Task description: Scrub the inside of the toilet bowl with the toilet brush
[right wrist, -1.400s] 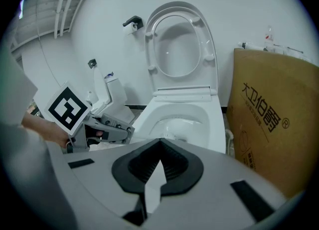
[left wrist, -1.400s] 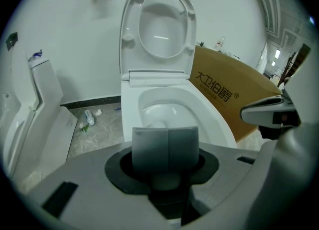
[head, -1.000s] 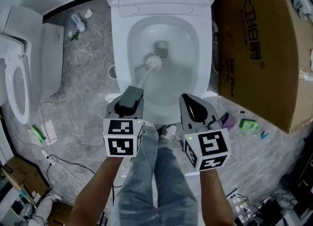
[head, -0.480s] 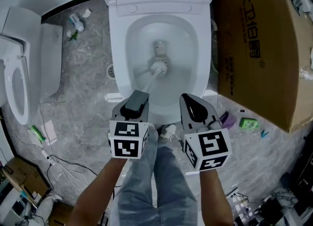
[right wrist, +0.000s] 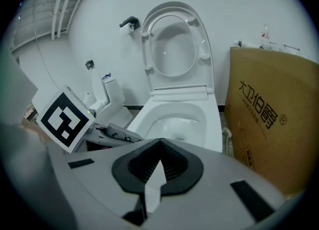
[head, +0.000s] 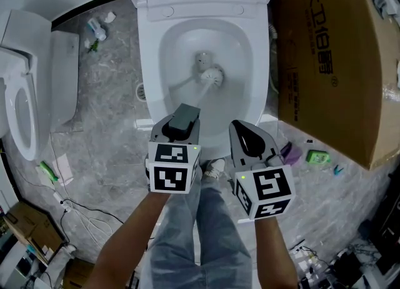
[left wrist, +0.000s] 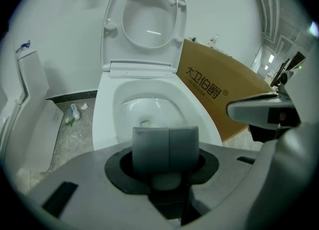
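A white toilet bowl [head: 152, 75] with its lid up fills the top middle of the head view. The toilet brush head [head: 212, 76] rests low inside the bowl, just right of the drain hole. Its pale handle runs down and left into my left gripper [head: 185, 116], which is shut on it above the bowl's front rim. In the left gripper view the grey pads [left wrist: 149, 147] are pressed together, with the bowl [left wrist: 104, 119] ahead. My right gripper [head: 245, 132] hovers beside it at the front rim, shut and empty; its jaws meet in the right gripper view [right wrist: 159, 147].
A large cardboard box [head: 331, 62] stands tight against the toilet's right side. A second toilet seat and tank [head: 28, 100] lie on the floor at left. Litter [head: 97, 30], cables [head: 78, 212] and small green items [head: 317, 158] dot the grey floor. The person's legs [head: 200, 231] are below.
The brush head swept from the bowl's left-centre to the right of the drain. My left gripper moved right and slightly forward with the handle. The right gripper stayed put.
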The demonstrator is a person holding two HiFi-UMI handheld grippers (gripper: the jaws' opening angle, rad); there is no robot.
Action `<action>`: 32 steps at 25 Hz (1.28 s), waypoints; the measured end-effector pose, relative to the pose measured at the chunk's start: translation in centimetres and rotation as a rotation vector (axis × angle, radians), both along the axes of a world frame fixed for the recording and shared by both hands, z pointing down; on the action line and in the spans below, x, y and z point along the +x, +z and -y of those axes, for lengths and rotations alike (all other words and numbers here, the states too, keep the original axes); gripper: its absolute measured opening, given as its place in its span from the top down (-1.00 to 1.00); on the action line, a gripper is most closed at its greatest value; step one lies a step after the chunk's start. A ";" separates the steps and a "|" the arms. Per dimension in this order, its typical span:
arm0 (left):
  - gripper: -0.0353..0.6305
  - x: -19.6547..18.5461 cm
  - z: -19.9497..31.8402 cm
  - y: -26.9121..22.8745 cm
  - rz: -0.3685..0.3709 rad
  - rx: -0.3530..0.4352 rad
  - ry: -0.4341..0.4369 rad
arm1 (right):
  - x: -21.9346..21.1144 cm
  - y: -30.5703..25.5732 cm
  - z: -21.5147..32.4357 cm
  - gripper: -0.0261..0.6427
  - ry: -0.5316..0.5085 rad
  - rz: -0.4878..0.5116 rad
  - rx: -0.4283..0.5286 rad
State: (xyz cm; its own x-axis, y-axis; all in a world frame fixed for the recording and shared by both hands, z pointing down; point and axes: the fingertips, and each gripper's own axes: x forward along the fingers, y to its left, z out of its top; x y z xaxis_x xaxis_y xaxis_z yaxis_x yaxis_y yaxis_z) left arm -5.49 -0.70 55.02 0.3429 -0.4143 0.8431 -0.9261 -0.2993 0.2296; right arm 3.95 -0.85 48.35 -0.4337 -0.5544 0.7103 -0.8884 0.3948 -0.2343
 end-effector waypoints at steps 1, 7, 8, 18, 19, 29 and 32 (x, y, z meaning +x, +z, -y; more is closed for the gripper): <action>0.44 0.1 0.4 0.0 0.000 0.005 0.001 | 0.0 0.0 0.0 0.93 0.001 0.000 0.000; 0.44 0.2 2.7 0.1 0.004 0.026 -0.007 | 0.0 0.2 0.1 0.93 0.001 0.001 -0.001; 0.44 0.2 3.0 0.1 0.004 0.028 -0.007 | 0.0 0.2 0.1 0.93 0.001 0.001 -0.002; 0.44 -0.8 5.1 0.2 0.020 0.041 -0.028 | 0.0 0.1 0.6 0.92 -0.001 -0.001 -0.004; 0.44 -1.0 5.1 0.3 0.023 0.040 -0.030 | -0.1 0.2 0.6 0.92 -0.002 -0.001 -0.005; 0.44 -1.7 3.4 2.1 0.072 -0.016 -0.032 | -0.4 0.0 0.4 0.93 -0.005 0.011 -0.007; 0.44 -1.4 3.4 2.8 0.087 -0.023 -0.027 | -0.5 -0.2 0.5 0.92 -0.005 0.013 -0.005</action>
State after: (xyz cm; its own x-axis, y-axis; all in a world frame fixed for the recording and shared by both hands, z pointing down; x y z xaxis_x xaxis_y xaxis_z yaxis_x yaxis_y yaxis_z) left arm -6.87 -4.14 57.84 0.2571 -0.4022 0.8787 -0.9504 -0.2699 0.1545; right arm 3.47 -1.39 48.19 -0.4455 -0.5488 0.7073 -0.8834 0.3976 -0.2479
